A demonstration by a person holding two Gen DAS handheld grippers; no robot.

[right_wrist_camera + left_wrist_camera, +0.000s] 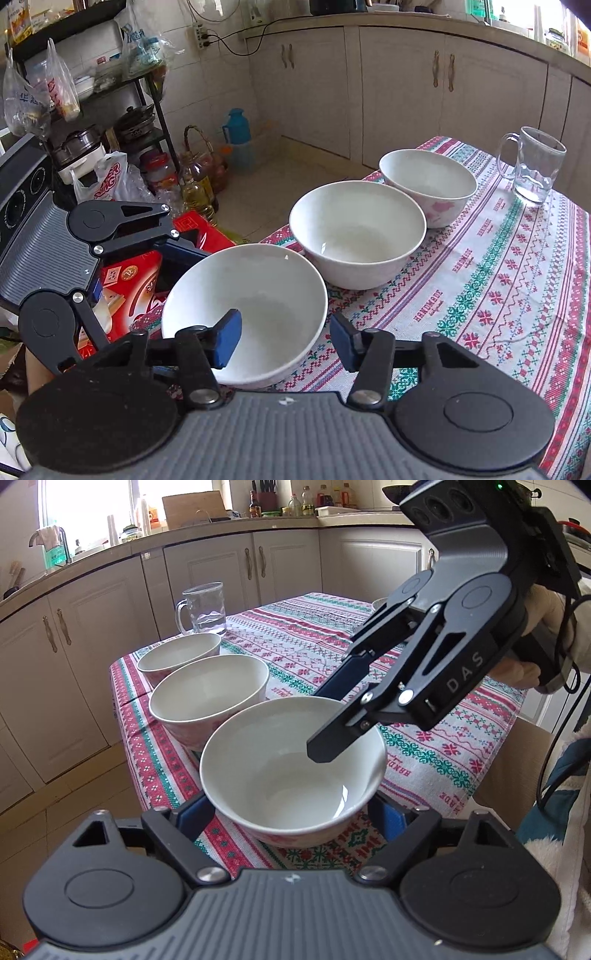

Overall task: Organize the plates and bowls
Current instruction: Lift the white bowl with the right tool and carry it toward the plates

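Three white bowls stand in a row on the surface (424, 746), which is covered by a cloth patterned in red, green and white. From my left camera the row runs away from me along the cloth's left edge: the nearest bowl (288, 775), then the middle bowl (208, 698) touching or almost touching it, then the far bowl (179, 653) right behind that. A glass mug (205, 607) with a little water in it sits just past the far bowl. All three bowls look empty and upright.

My left claw (291, 812) is released. Its two blue pads (195, 812) flank the lower body of the nearest bowl, one on each side. A strip of cloth shows between the right-hand pad and the bowl wall, so I am not squeezing it.

My right claw (284, 343) comes in from the opposite side and straddles the same bowl's rim. One blue pad hangs inside the bowl above its inner wall. The other sits just outside the wall, over the cloth. This claw is clenched as far as it goes, with the rim caught between its pads. From here I cannot make out how firmly the inner pad bears on the porcelain.

Pale kitchen cabinets (207, 568) line the wall beyond the surface.
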